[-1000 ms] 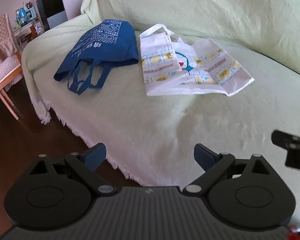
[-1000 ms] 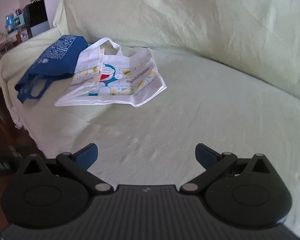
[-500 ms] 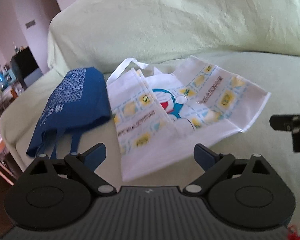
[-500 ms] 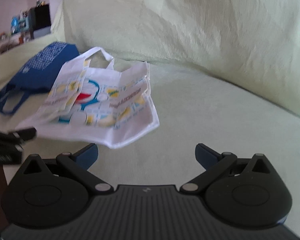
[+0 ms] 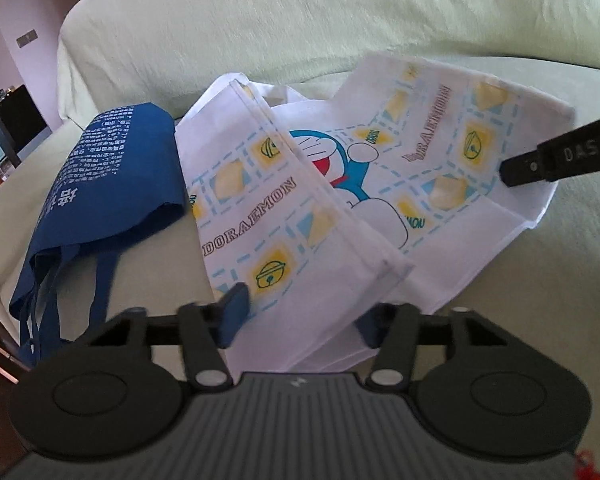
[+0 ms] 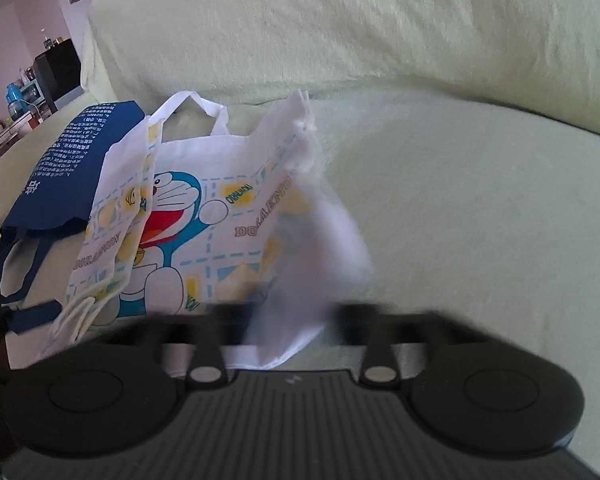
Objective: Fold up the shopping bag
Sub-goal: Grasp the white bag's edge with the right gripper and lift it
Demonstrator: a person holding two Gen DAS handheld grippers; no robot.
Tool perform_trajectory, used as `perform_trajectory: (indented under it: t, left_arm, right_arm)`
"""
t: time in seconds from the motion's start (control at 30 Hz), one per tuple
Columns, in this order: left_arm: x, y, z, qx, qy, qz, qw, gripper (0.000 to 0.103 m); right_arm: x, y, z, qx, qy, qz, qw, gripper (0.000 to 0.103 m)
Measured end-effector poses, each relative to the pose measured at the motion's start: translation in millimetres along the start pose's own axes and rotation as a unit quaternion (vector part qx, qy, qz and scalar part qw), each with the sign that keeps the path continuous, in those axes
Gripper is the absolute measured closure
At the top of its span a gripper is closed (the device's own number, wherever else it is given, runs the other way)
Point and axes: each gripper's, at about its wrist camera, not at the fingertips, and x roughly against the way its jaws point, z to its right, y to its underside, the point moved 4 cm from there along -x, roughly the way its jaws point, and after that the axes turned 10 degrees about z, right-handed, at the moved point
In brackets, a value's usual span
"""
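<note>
White cartoon shopping bag (image 5: 300,216) between closing left gripper (image 5: 300,316) fingers; right gripper (image 6: 288,320) clamps its corner; one blue bag (image 5: 100,184) beside.

Blue bag (image 5: 112,184) crowds the white bag's (image 5: 300,208) left; right couch (image 6: 480,220) lies bare.

Two bags: one white (image 5: 300,208), one blue (image 5: 100,184), seemingly.

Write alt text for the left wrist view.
The left gripper, its jaws closing, straddles the near edge of a white Doraemon shopping bag lying on a pale green sofa cover. The right gripper reaches in at the right edge onto the bag's far corner. A blue printed tote bag lies to its left.
</note>
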Motion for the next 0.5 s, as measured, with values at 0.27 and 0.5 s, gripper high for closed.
perform_trajectory:
  t: [0.27,0.5]
  left_arm:
    - [79.5,-18.5,31.4,0.048,0.111,0.002,0.9927,0.064]
    - [165.2,-15.5,129.9,0.038,0.241,0.016,0.9696,0.051]
  right_arm:
    - [91.7,-10.9,23.1,-0.004,0.001,-0.004,1.000,0.100]
    - [223.3,2.4,85.1,-0.062,0.084,0.014,0.994,0.100]
